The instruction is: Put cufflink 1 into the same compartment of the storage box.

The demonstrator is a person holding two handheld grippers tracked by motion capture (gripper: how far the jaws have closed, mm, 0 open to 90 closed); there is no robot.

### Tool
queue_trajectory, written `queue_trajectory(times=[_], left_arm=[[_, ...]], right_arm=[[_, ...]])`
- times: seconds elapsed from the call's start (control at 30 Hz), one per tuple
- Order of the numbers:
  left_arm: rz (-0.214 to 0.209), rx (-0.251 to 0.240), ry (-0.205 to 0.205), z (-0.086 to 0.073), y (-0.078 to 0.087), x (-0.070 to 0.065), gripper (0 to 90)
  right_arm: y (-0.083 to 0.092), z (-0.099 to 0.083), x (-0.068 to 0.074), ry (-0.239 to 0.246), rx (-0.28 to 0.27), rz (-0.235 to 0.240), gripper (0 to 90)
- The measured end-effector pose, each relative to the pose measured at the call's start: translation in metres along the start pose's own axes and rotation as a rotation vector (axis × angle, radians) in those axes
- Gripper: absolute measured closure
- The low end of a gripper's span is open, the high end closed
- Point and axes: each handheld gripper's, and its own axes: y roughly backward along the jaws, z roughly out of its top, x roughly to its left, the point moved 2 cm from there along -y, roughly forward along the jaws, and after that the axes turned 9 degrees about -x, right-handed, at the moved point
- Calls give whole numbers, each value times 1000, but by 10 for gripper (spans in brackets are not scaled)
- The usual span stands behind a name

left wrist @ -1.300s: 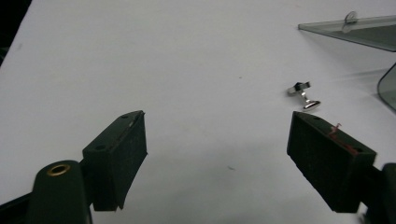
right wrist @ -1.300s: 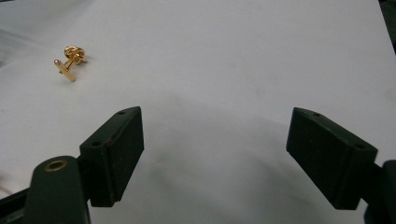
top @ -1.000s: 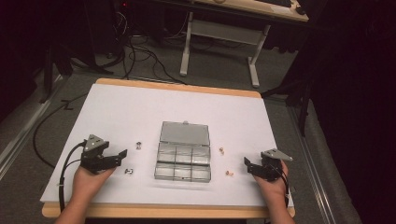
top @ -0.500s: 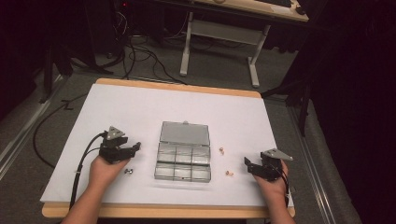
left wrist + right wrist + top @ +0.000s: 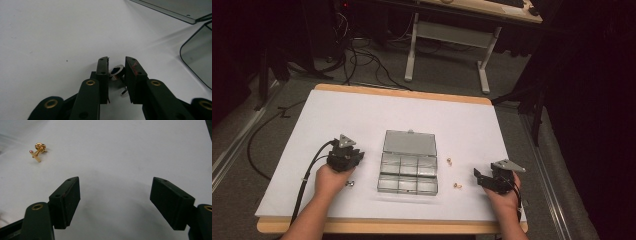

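My left gripper (image 5: pixel 357 156) is low over the white tabletop, left of the clear compartment box (image 5: pixel 408 175). Its jaws have just been closing around a silver cufflink (image 5: pixel 117 72). The cufflink lies on the table between the pads (image 5: pixel 103 72), which stand close beside it without clearly pressing on it. A second silver cufflink (image 5: pixel 350 183) lies by the left hand. My right gripper (image 5: pixel 479 176) rests at the front right. Its jaws (image 5: pixel 115 195) are wide apart, having just closed a little, with nothing between them. A gold cufflink (image 5: pixel 38 150) lies ahead of them to the left.
The box's lid (image 5: pixel 410 142) lies open flat behind its compartments. Two gold cufflinks (image 5: pixel 449 161) (image 5: pixel 457 186) lie to the right of the box. The white mat (image 5: pixel 422 112) covers a wooden table. A cable (image 5: pixel 309 170) trails from the left gripper.
My left hand has moved right and forward toward the box, onto the silver cufflink, and its jaws have narrowed. The right hand has stayed in place.
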Motion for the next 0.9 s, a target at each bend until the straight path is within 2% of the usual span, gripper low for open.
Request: queue_trajectory(times=[0.07, 0.2, 0.37, 0.5, 0.57, 0.73, 0.8, 0.87, 0.9], left_arm=[[-4, 1, -16, -4, 6, 0, 746], [-18, -8, -22, -15, 22, 4, 748], [-14, -10, -8, -30, 43, 10, 749], [-7, -24, 8, -40, 56, 8, 748], [0, -32, 2, -43, 60, 5, 748], [20, -45, 20, -49, 66, 2, 746], [26, -40, 43, -50, 69, 3, 744], [27, -35, 46, -50, 70, 4, 743], [27, -28, 37, -51, 73, 4, 743]], right_arm=[[1, 0, 0, 1, -8, 0, 266], [2, 0, 0, -6, -6, 8, 286], [2, 0, 1, -1, -4, 16, 301], [2, -1, 1, -1, -1, 21, 312], [3, -1, 2, 5, -4, 26, 321], [5, 1, 6, -1, -3, 71, 353], [5, 6, 13, -5, -15, 101, 369], [3, 12, 21, 2, -13, 123, 386], [1, 15, 24, -10, -19, 142, 388]])
